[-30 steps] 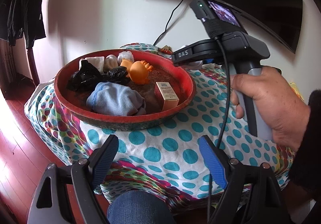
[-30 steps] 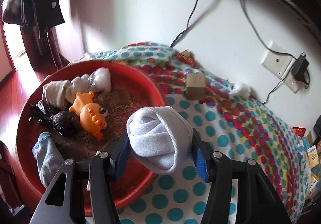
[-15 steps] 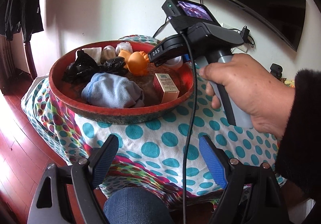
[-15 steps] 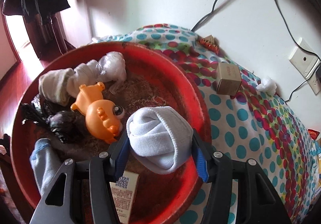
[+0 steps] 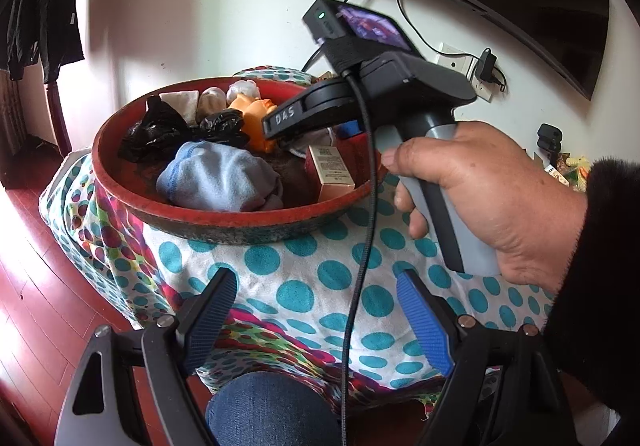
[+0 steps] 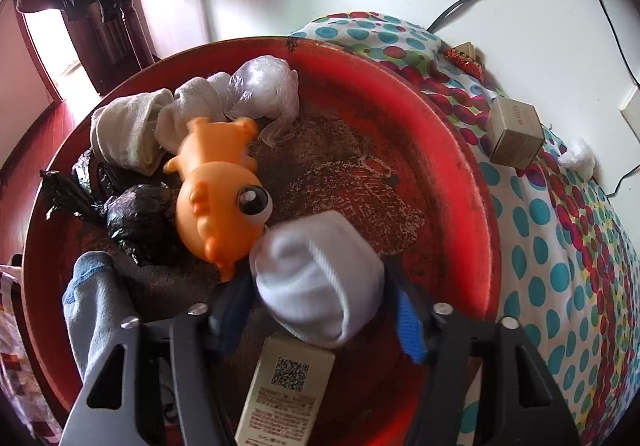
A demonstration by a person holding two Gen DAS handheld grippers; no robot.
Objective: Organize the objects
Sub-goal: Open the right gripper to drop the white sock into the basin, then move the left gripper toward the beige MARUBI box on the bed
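**Rolled white sock going into the red basin**

Rolled white sock (image 6: 320,278) sits between the blue pads of the right gripper (image 6: 324,306), low over the floor of the red basin (image 6: 452,150). The jaws have just been opening, and a gap now shows on both sides of the sock, so it looks released or nearly so; whether it already rests on the basin floor I cannot tell, as its outline is blurred. By my reading, the step in hand is the drop-off of this sock among the things already gathered.

The next move, as I judge it, calls for the right gripper to lift straight up and clear before swinging out, since its neighbours are close: the orange toy (image 6: 224,202) touches or nearly touches the sock on one side, and a tan carton (image 6: 288,390) lies just under the jaws. The basin's raised rim stands near the far finger, so a sideways exit could catch it.

Open floor remains in the basin's middle and far right part. Outside it, a small box (image 6: 516,134) and a white wad (image 6: 578,158) wait on the dotted cloth (image 6: 560,246) of the worktop, near the wall.

The left gripper (image 5: 316,322) hangs wide and empty at the worktop's near edge, well apart from the basin.
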